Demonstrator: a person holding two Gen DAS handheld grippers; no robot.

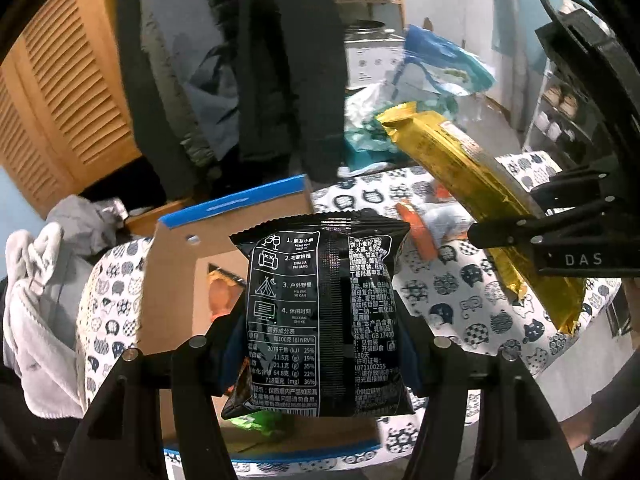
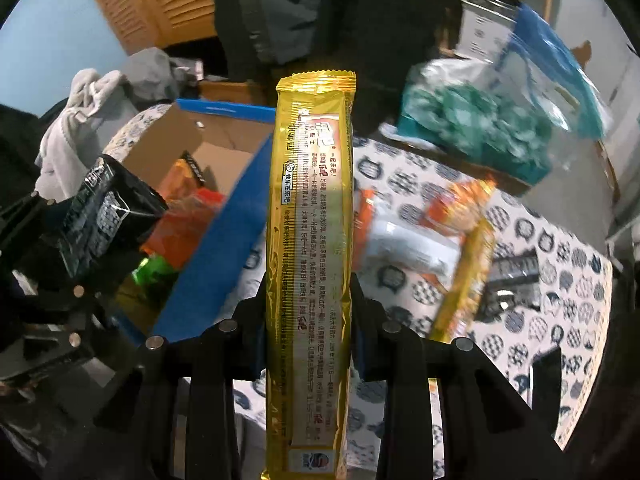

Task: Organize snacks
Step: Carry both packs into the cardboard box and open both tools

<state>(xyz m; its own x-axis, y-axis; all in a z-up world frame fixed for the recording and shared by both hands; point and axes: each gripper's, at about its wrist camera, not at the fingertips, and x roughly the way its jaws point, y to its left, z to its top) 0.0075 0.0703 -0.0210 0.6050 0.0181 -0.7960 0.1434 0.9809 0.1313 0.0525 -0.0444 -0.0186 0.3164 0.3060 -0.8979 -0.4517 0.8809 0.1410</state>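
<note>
Snacks in both hands — left gripper (image 1: pixel 320 344) clamps the black packet (image 1: pixel 324 312) above the cardboard box (image 1: pixel 176 264), apparently ready to drop. Right gripper (image 2: pixel 308 320) pinches the gold packet (image 2: pixel 310 240) mid-length over the table (image 2: pixel 560 248) — likely next.

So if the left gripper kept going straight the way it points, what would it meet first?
Probably the open cardboard box. The left gripper, shut on the black snack bag, points over the box's opening, so the bag would likely reach the far wall or the snacks inside first. Depth is unclear through the fisheye.
</note>
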